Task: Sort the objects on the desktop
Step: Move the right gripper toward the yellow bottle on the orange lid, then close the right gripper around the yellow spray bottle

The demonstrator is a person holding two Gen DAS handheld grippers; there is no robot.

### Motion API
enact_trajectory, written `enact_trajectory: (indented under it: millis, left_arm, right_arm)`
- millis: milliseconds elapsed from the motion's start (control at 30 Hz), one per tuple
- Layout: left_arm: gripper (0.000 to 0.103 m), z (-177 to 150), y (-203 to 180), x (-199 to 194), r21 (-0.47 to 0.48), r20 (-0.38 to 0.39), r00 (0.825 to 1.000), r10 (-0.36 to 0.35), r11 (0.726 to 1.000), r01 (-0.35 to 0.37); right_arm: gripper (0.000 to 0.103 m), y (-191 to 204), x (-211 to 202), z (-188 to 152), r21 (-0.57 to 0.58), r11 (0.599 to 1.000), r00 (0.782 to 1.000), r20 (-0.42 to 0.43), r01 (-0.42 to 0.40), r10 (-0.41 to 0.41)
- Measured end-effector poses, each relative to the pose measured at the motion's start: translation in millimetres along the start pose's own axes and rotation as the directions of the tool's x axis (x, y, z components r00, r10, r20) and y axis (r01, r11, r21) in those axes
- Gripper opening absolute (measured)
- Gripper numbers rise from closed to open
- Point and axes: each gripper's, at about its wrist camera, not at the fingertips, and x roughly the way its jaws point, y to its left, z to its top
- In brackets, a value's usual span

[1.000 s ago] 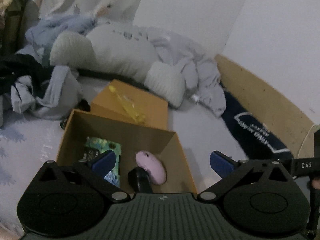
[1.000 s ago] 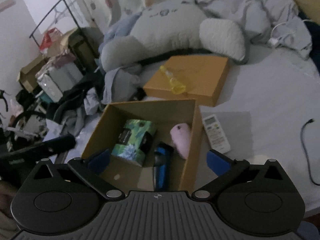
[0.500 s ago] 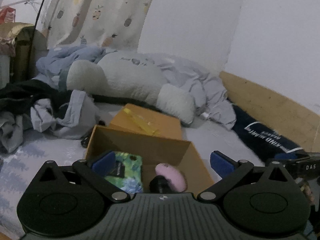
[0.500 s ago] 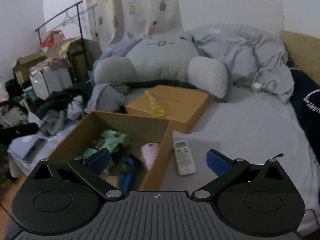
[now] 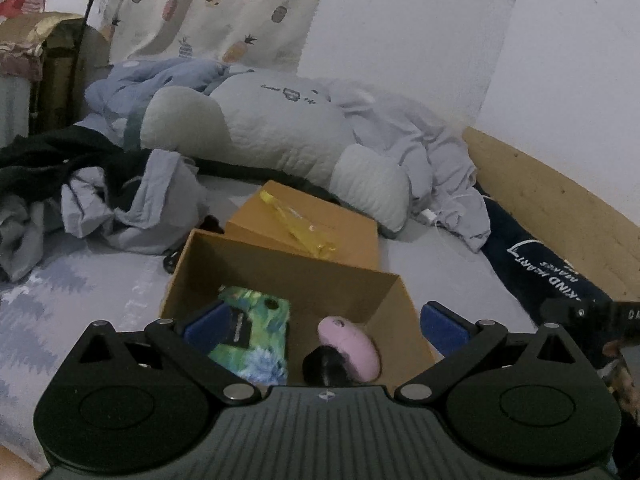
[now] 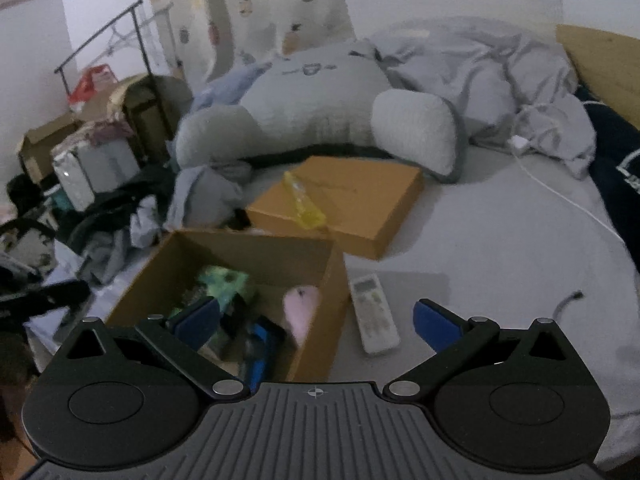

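Remote: white, lies flat on bed sheet just beside open box, right wall side. Prob next to sort — my guess.
Handling: light, stiff plastic, smooth so a bit slippery; take it across the narrow width, mid-body, pads on the long edges.
Right tool: spread wide, nothing in it, hangs above box's near corner w/ remote between the fingers' line of sight.
Left tool: also wide, empty, over box interior.
Box contents: green pack, pink mouse, blue item, dark round thing — can't tell what.
Yellow pen-like thing: on closed flat box behind, thin, light, may roll.
Edges: box wall touching-close to remote on one side; approach from bed side.
Room: sheet right of remote bare, only a cable end well apart.
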Motion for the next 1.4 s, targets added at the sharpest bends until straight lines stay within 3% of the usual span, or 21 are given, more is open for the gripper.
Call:
enact_trajectory:
  millis: [367, 633, 833, 1133, 1400]
  left_arm:
    - [0.103, 64, -16, 37, -0.018, -0.014, 0.999, -0.047, 0.999, 0.047]
    - [0.103, 117, -16, 68, -0.021, -0.019, 0.999, -0.033, 0.999, 0.032]
    - [0.103, 129, -9, 126, -0.047, -0.129, 0.992, -0.01, 0.999, 0.004]
    - [0.103, 112, 13, 239, -0.115, -0.28, 0.96, -0.016, 0.993, -0.017]
    - [0.103, 96, 39, 318, -0.182, -0.43, 0.903, 0.001, 0.979, -0.088]
  right_arm:
    - [0.103, 21, 24, 106, -0.009, 0.992, 0.991, 0.022, -0.129, 0.129]
    - [0.103, 36, 51, 198, -0.058, 0.987, 0.988, 0.042, -0.148, 0.151]
    - [0.103, 51, 102, 245, -0.13, 0.979, 0.987, -0.007, -0.157, 0.157]
    - [0.103, 39, 238, 255, -0.13, 0.978, 0.972, -0.192, -0.163, 0.137]
    - [0.103, 29, 353, 234, -0.186, 0.975, 0.934, -0.354, -0.124, 0.052]
